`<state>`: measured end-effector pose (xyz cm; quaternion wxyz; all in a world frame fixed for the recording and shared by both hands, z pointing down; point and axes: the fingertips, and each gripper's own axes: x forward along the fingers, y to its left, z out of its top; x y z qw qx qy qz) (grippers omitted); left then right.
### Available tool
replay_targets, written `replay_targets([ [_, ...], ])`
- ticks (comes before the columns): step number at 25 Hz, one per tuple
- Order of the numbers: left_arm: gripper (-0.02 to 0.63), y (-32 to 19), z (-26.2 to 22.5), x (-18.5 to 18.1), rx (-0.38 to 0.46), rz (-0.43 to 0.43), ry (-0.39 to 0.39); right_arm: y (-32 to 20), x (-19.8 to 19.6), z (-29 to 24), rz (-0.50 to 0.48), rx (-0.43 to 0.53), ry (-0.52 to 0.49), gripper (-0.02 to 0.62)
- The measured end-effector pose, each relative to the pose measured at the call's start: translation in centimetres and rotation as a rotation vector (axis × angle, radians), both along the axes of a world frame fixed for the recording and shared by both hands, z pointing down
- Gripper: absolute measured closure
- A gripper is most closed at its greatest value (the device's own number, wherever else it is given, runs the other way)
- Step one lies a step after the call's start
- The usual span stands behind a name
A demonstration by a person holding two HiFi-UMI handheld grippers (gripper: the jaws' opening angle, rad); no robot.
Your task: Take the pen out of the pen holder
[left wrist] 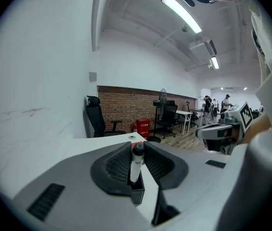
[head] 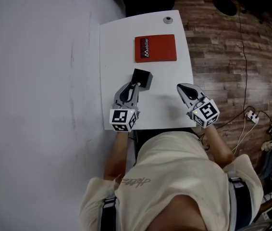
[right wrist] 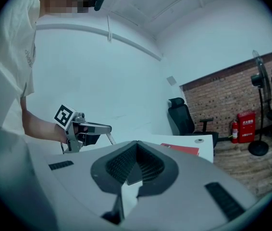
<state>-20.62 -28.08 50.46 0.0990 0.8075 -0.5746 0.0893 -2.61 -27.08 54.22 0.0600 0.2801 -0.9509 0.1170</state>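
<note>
A: Starting at the left, what has the left gripper (head: 134, 85) got?

B: Its jaws are closed on the pen (left wrist: 135, 166), pinching the white barrel just under the black cap. The pen's lower end sits in the pen holder (head: 142, 77), the small black box a little left of the middle of the worktop (head: 167, 107).

A: So the pen lies straight ahead of that gripper?

B: Right between the jaws, with nothing left to reach for. The gripper comes at it from the person's side, and the holder is just beyond and below the jaw tips.

A: And its long axis?

B: Close to upright, cap end up, leaning a little. The gripper crosses it roughly at right angles. I judge the lift must follow that axis, straight up, until the lower end clears the rim. How deep the tip sits I can't say, since the holder's wall hides it.

A: Further right?

B: A red book (head: 155, 48) lies flat beyond the holder, apart from it. The right gripper (head: 183, 88) is over bare worktop, well apart from the pen, its jaws pressed together on nothing. The left is plainly the nearer one — the right could steady the holder if it drags upward.
</note>
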Motion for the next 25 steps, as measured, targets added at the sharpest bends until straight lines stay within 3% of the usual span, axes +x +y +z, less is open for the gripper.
replay_targets([
  [25,0.516,5.5,-3.4,-4.8,0.044,-0.008,0.023,1.0,-4.1,-5.4,-0.012,0.154,0.046,0.589],
])
